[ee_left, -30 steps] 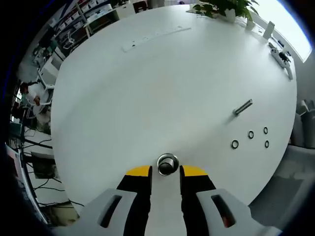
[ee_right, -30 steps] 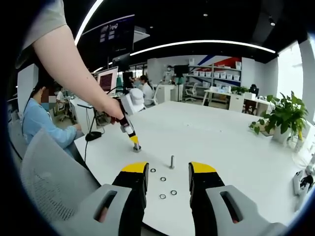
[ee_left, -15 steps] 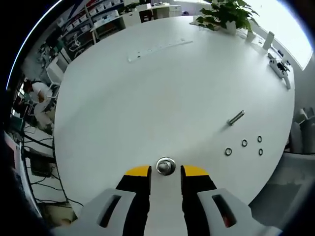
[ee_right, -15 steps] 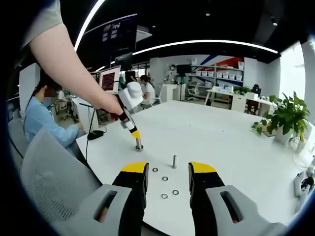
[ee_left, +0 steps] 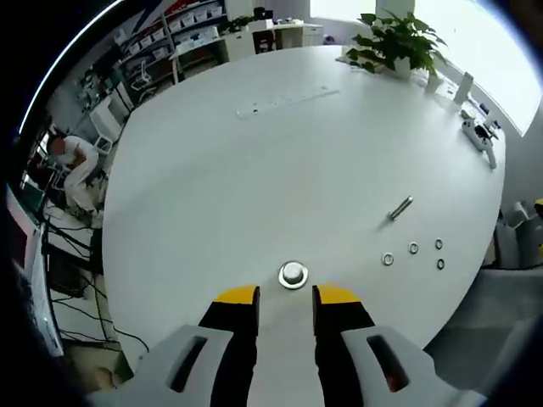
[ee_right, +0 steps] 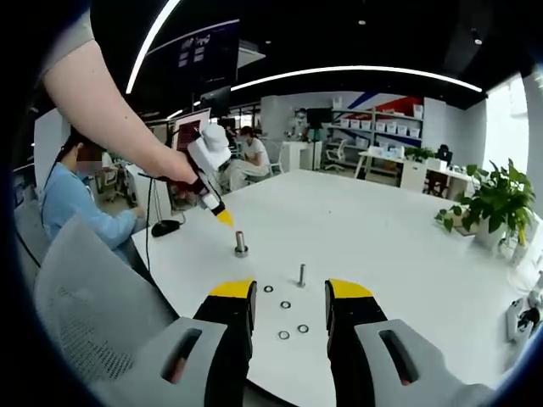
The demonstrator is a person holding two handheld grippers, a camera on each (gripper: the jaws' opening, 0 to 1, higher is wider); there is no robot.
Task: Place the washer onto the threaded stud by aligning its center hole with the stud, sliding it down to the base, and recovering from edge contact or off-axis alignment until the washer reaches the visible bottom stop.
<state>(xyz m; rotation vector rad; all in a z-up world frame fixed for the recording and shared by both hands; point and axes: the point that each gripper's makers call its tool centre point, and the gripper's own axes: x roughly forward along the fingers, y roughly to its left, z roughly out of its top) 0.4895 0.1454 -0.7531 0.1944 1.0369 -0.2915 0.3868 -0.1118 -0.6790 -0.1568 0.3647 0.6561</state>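
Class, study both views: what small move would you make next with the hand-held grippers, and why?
Probably lower the right hand-held gripper toward the four loose washers just ahead of it. Its jaws are open and empty, and the left hand-held gripper is above the stud.

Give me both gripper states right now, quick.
Left gripper: open, holding nothing, raised above the stud.
Right gripper: open, holding nothing, washers on the table beyond it.

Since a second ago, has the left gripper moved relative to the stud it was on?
Yes. In the right gripper view the left gripper has lifted up and away from the stud, which stands free on the table.
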